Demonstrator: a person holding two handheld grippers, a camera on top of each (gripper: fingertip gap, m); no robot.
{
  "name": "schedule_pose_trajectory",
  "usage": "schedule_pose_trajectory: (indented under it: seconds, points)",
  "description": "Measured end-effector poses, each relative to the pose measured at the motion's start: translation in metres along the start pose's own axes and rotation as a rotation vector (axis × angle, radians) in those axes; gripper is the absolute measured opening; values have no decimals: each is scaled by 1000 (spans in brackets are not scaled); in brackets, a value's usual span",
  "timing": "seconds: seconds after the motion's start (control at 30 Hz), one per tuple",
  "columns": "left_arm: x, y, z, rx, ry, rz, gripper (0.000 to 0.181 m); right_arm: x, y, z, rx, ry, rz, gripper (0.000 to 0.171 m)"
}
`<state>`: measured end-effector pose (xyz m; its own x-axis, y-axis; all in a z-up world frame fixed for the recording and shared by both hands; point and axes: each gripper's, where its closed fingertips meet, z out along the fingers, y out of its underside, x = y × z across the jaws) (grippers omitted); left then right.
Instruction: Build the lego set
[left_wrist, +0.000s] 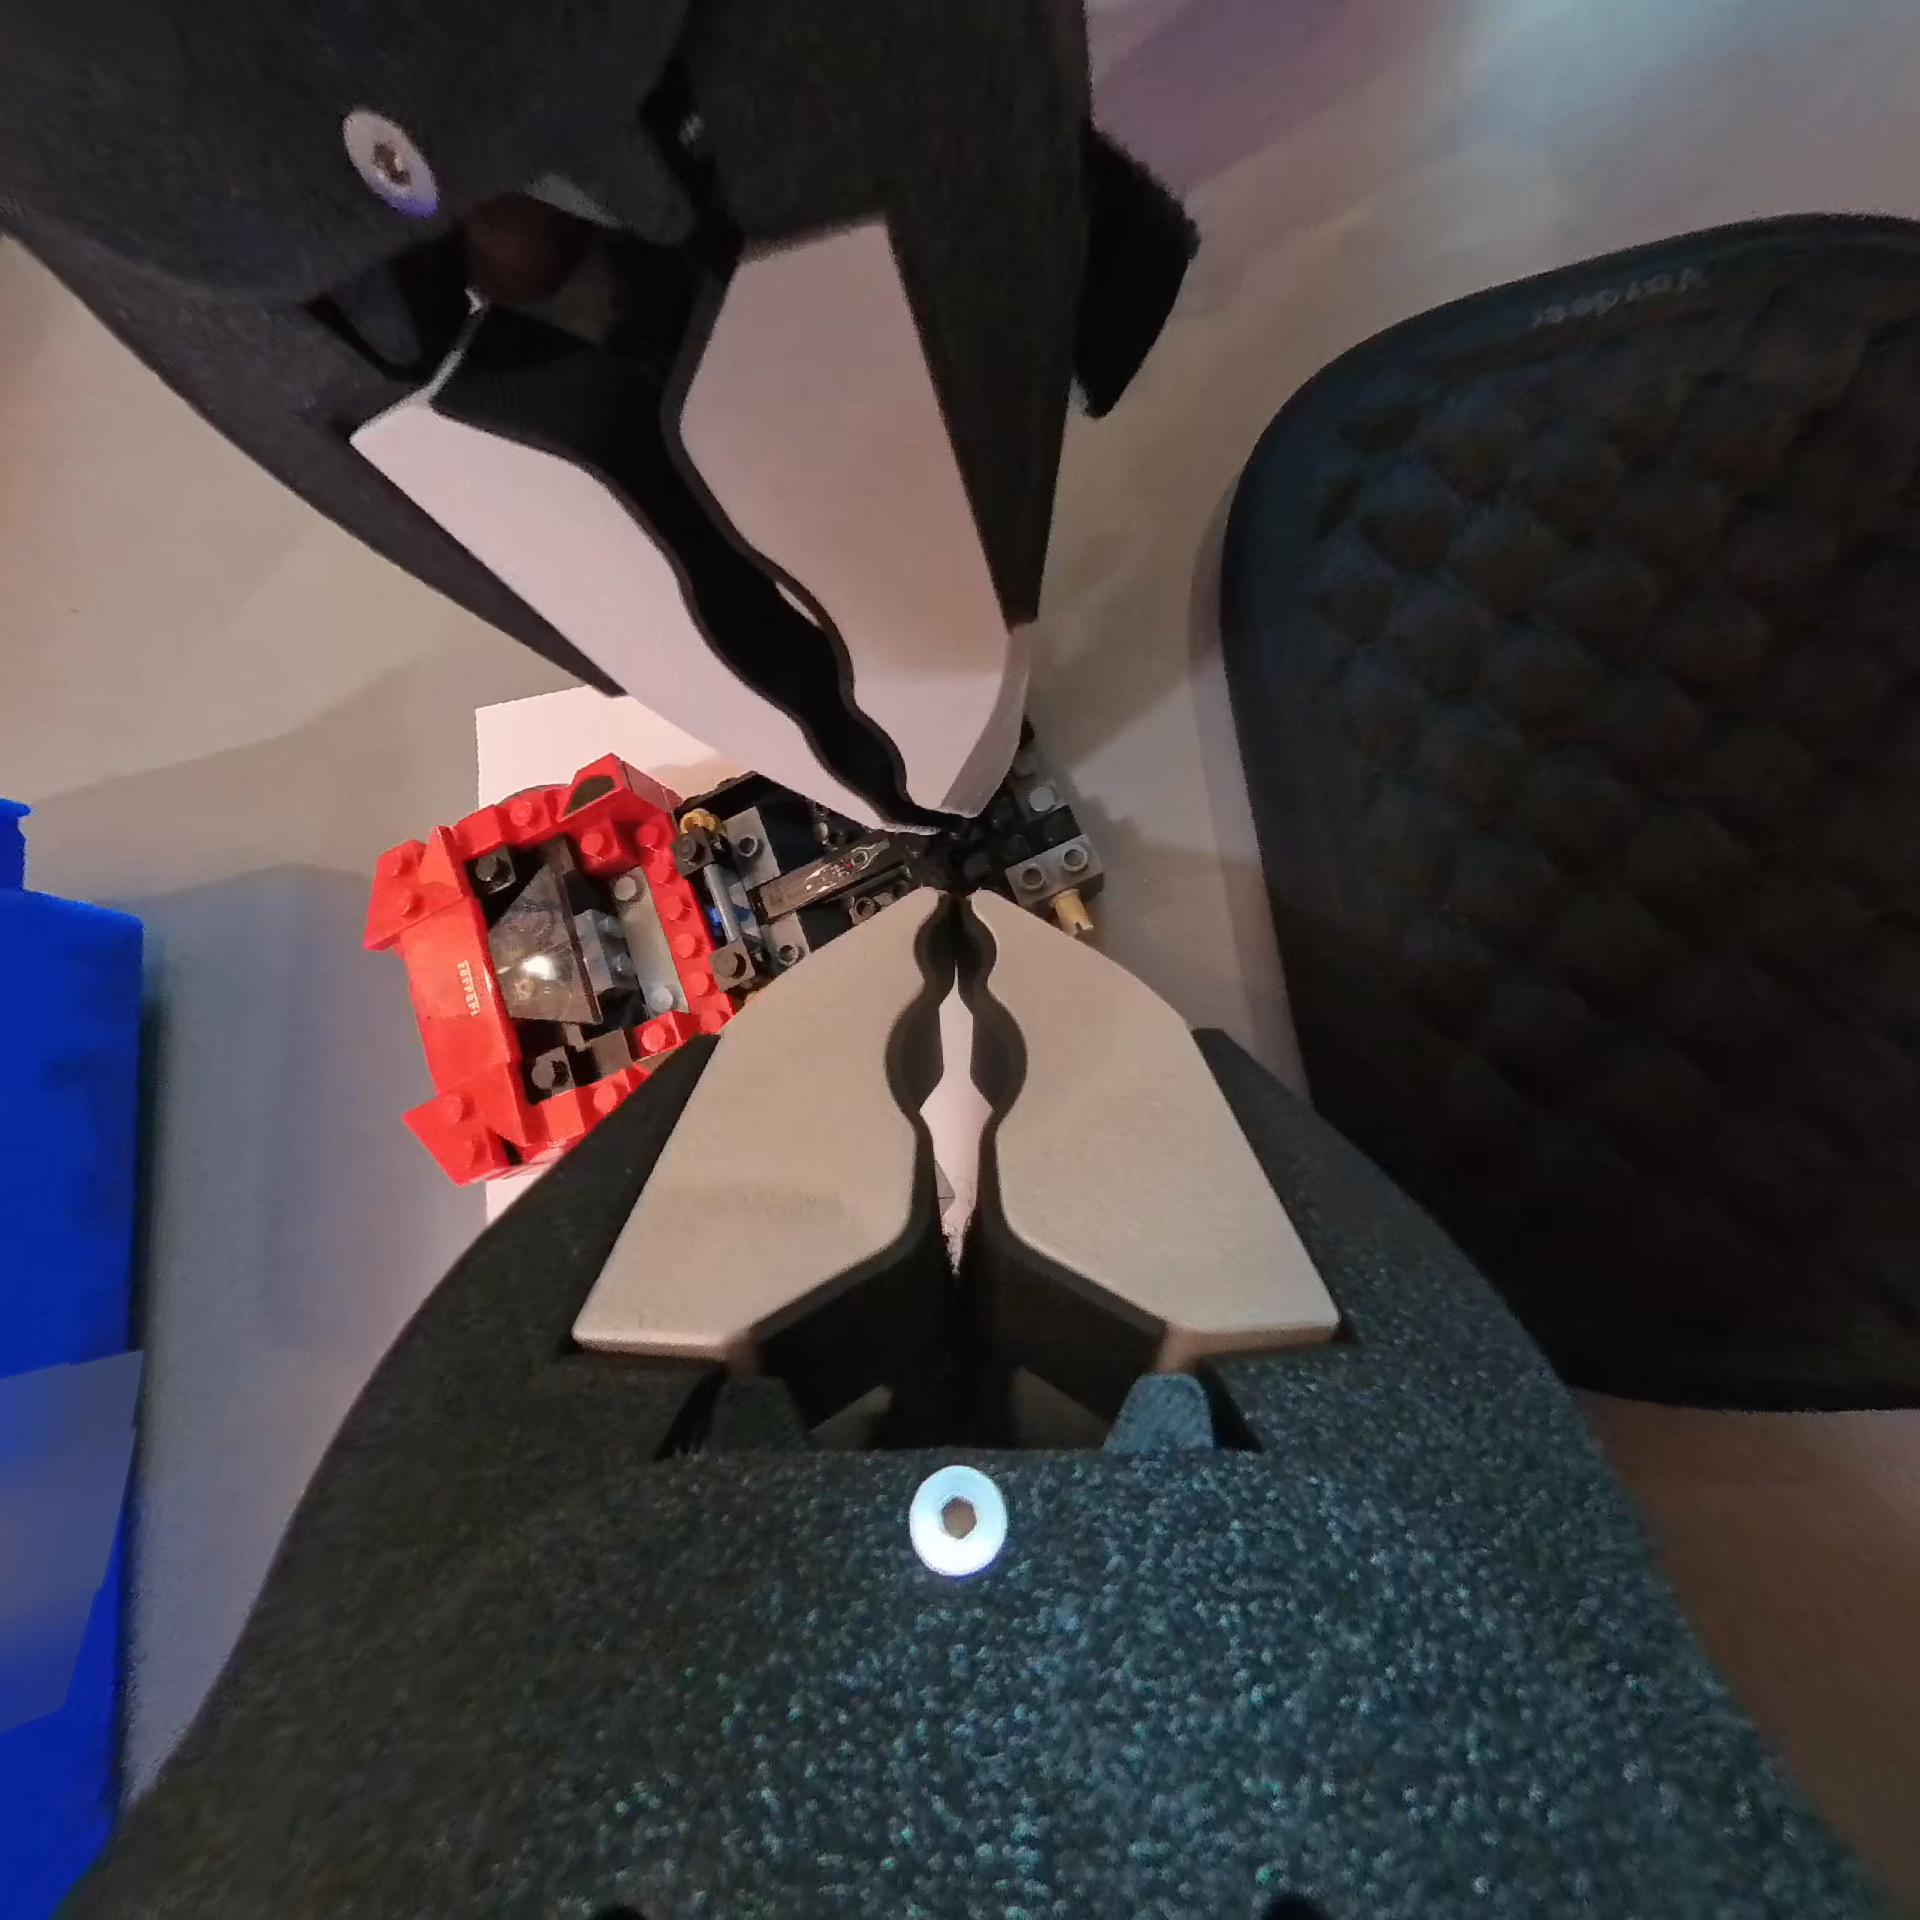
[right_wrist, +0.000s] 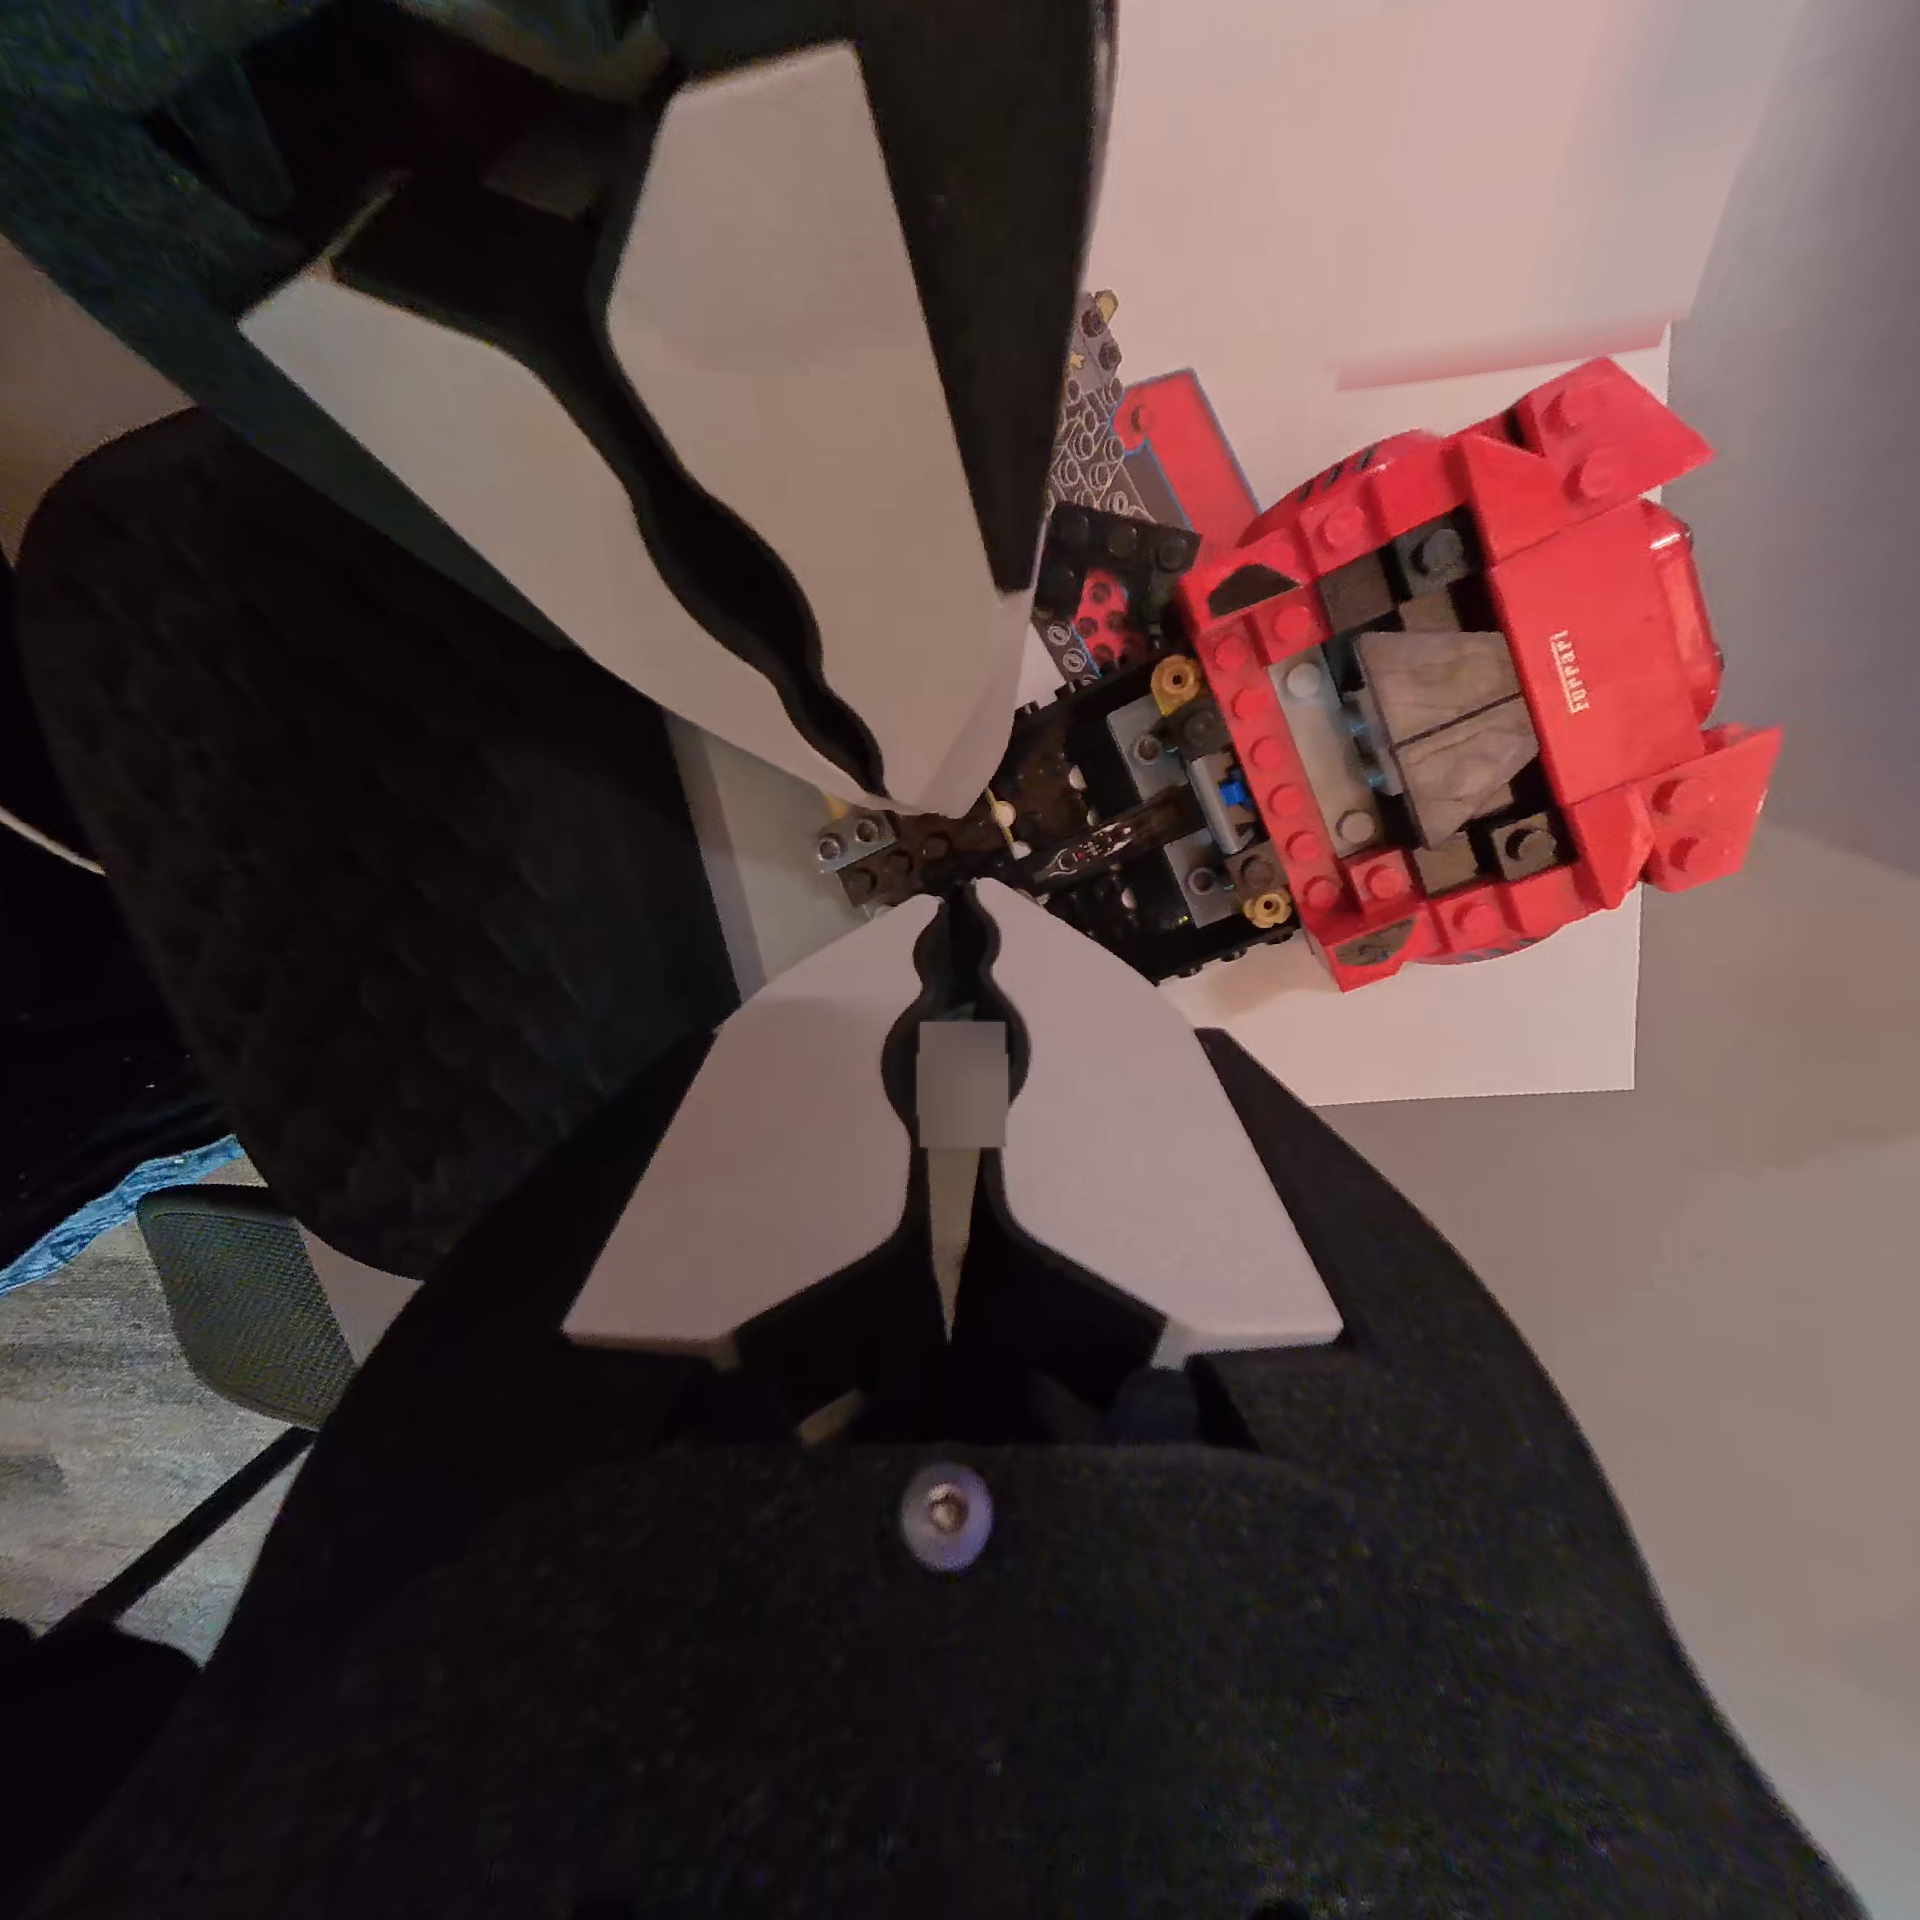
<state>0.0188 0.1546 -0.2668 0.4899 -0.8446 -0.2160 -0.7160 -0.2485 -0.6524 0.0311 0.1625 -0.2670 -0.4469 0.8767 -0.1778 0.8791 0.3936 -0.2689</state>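
Note:
A part-built lego car (left_wrist: 540, 966) lies on a white sheet (left_wrist: 520, 738). It has a red rear body and a black and grey chassis (left_wrist: 821, 883). My left gripper (left_wrist: 954, 909) comes in from below, shut, with its tips at the black front end of the chassis (left_wrist: 1039, 842). My right gripper (left_wrist: 930, 821) comes in from above, shut, and meets the same end. In the right wrist view the car (right_wrist: 1507, 707) lies at the right. My right gripper (right_wrist: 961, 902) and left gripper (right_wrist: 909, 800) pinch the black front plate (right_wrist: 914, 842) from opposite sides.
A black quilted chair back (left_wrist: 1610, 779) stands close on one side and also shows in the right wrist view (right_wrist: 364, 831). A blue bin (left_wrist: 62, 1247) is at the left. Loose grey (right_wrist: 1091, 436), red (right_wrist: 1184, 457) and black (right_wrist: 1112, 540) plates lie on the white sheet (right_wrist: 1455, 1039). Left and right tips are no more than a few centimetres apart.

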Motion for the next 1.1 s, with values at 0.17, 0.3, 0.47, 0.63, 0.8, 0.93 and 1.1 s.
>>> schedule_pose_trajectory:
  seconds: [0.17, 0.3, 0.47, 0.63, 0.8, 0.93, 1.1]
  points:
    - [-4, 0, -6, 5, 35, -46, 0, 0, 0, -6, 38, 32, -45, 11]
    - [-20, -8, -47, 119, -4, -143, 0, 1, -9, -30, 199, 63, -10, 17]
    - [-32, -9, -107, 230, -66, -277, 13, -2, -26, -27, 226, 102, -60, 21]
    - [-25, 10, -158, 327, -266, -363, 18, 0, -60, 2, 172, 106, -164, 32]
    - [13, 29, -154, 289, -277, -344, 18, 21, -60, 13, -48, 147, -274, 28]
    - [23, 29, -156, 311, -281, -333, 17, 24, -55, 20, -178, 149, -283, 42]
    - [28, 29, -163, 339, -296, -310, 17, 25, -47, 26, -236, 136, -260, 29]
